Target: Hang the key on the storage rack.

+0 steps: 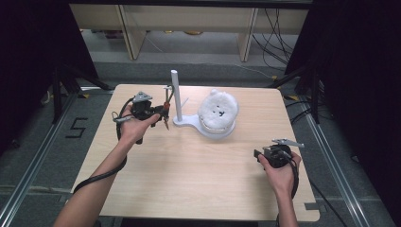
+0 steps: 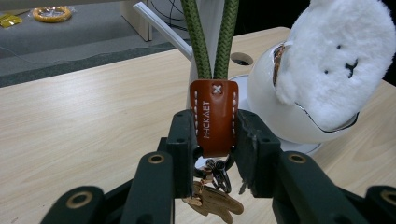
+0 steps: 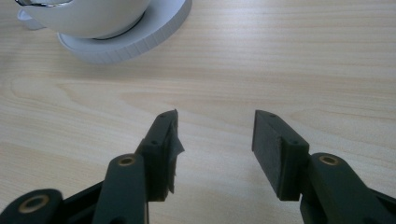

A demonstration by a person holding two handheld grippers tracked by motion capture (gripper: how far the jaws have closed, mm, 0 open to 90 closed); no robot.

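A keychain strap with a green braided cord and a brown leather tab is clamped between the jaws of my left gripper; metal clips and a small tan charm dangle below. In the high view the left gripper holds the strap beside the white stand's post. A fluffy white bear-face object rests on the stand's base. My right gripper stands open over bare wood, and it sits at the table's right front.
The wooden table has room in the middle and at the front. The stand's round base rim lies ahead-left of the right gripper. Beyond the table are floor, cables and furniture legs.
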